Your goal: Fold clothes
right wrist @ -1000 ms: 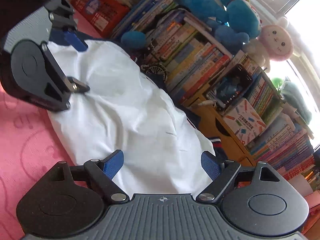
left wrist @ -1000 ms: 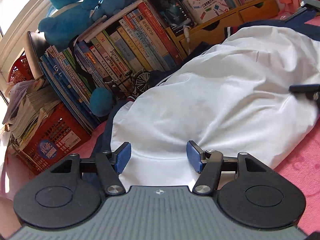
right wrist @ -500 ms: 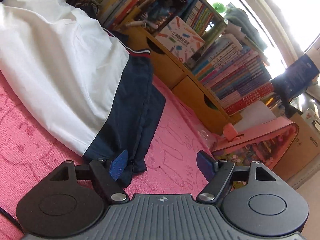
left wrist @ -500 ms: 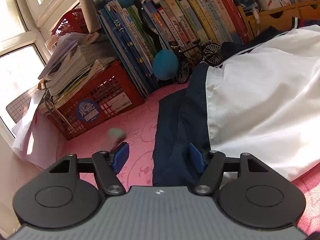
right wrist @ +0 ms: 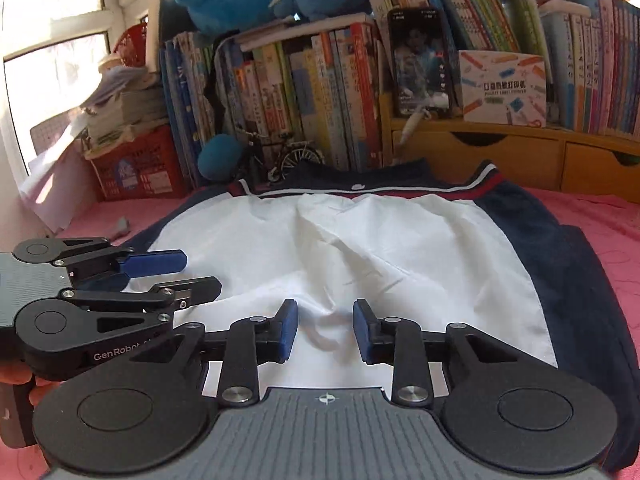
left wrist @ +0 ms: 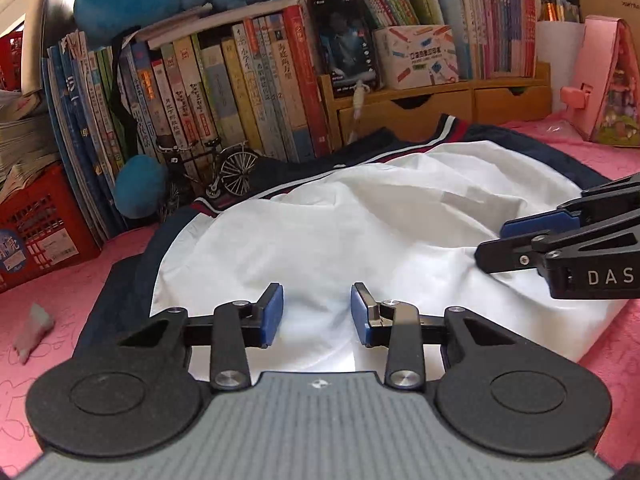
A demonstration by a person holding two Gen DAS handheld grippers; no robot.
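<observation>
A: How do the jaws stand?

B: The left gripper [left wrist: 317,314] is closing, blue pads still apart, white cloth in the gap. I can't see the pads pressing it. The right gripper [right wrist: 325,331] is the same: closing, a gap between the pads, a small ridge of white fabric puckered there, no clear pinch.

A: And the garment?

B: The jacket [right wrist: 360,248] lies spread on the pink blanket [right wrist: 600,216], its near edge just under both grippers. The body is a wide white panel, wrinkled, with long creases running from the far edge toward the jaws. Navy sleeves are tucked along both sides, and a navy band with red and white stripes crosses the far end.

A: Where are the grippers relative to each other?

B: Side by side at the near hem. From the left wrist view the right gripper comes in from the right, over the white panel [left wrist: 360,220].

A: Beyond the jacket?

B: A row of books [left wrist: 240,88], a small model bicycle [left wrist: 218,170] just behind the collar end, a red crate [left wrist: 36,224] at the left.
</observation>
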